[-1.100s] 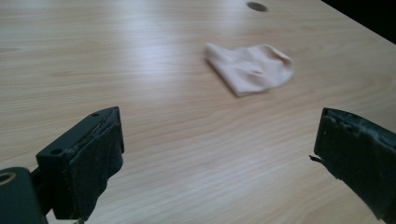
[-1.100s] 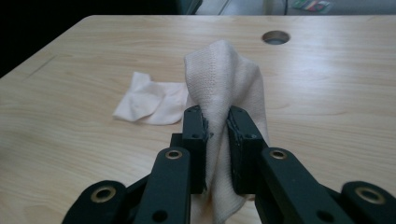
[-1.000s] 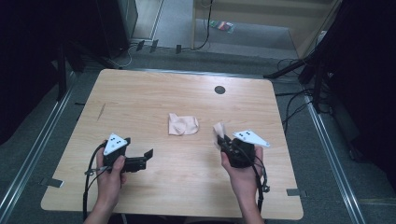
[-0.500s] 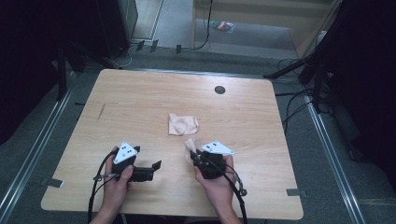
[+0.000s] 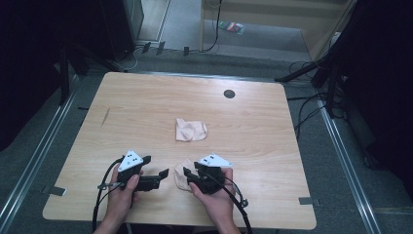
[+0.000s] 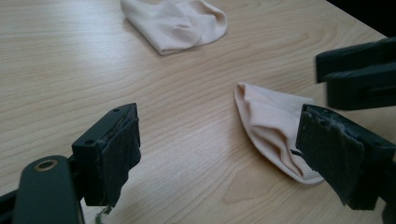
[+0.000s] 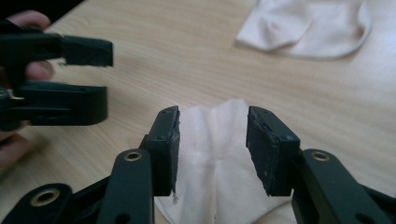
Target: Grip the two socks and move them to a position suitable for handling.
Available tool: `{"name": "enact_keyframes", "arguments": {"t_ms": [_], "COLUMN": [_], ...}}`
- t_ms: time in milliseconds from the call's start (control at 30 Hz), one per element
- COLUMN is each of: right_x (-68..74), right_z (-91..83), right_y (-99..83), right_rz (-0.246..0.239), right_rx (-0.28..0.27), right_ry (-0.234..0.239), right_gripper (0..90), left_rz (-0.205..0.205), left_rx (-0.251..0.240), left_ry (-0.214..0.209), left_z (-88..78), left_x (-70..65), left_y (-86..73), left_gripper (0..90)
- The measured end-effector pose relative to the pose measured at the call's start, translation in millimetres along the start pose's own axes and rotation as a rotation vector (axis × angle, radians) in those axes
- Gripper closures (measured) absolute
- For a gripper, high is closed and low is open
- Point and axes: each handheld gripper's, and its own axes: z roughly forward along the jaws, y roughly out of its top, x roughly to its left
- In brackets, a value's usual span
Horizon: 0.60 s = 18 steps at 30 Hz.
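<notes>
the near sock lies flat on the table, under and between the jaws of the right gripper, which have just been opening and do not press it. better lift this gripper straight up, so the pads do not drag the cloth. the left gripper is open too, low and level, pointing at the sock from the side. the far sock rests ahead of both.

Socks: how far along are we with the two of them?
Done: one sock lies on the table near the person, between the two grippers. In hand: the right gripper has just been opening over it, pads off the cloth; the left gripper stands open beside it. Left: the other sock lies crumpled mid-table, apart, so they aren't paired.
</notes>
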Motion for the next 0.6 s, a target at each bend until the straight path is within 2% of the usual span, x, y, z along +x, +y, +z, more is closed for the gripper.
{"name": "enact_keyframes", "arguments": {"t_ms": [100, 200, 267, 300, 333, 367, 467, 600], "right_x": [3.1, 13.0, 22.8, 26.2, 29.0, 31.4, 31.0, 27.2], "right_z": [-11.1, -9.6, -2.4, 1.4, 4.6, 9.4, 12.0, 16.1], "right_y": [0.8, -5.8, -14.0, -17.3, -20.2, -24.7, -27.0, -30.8], "right_rz": [-0.046, -0.099, -0.170, -0.202, -0.228, -0.262, -0.267, -0.269], "right_rx": [-0.022, 0.024, 0.075, 0.098, 0.114, 0.129, 0.139, 0.151], "right_ry": [0.033, 0.076, 0.098, 0.093, 0.078, 0.045, 0.044, 0.012], "right_gripper": [63.9, 72.8, 76.1, 76.5, 76.5, 76.1, 74.8, 84.1], "left_rz": [-0.021, -0.052, -0.054, -0.061, -0.060, -0.059, -0.057, -0.066], "left_rx": [-0.003, 0.002, 0.004, 0.005, 0.010, 0.018, 0.033, 0.051], "left_ry": [-0.008, -0.001, 0.007, -0.003, -0.013, -0.025, -0.042, -0.085], "left_z": [-1.3, -1.0, -1.5, -1.5, -1.5, -1.1, 0.4, 3.3], "left_x": [3.2, 5.4, 5.4, 5.1, 5.2, 4.6, 3.9, 3.2], "left_y": [1.2, 1.9, 2.4, 2.6, 2.8, 2.8, 2.4, 1.3], "left_gripper": [15.0, 16.8, 25.2, 28.8, 33.0, 41.2, 45.8, 51.4]}}
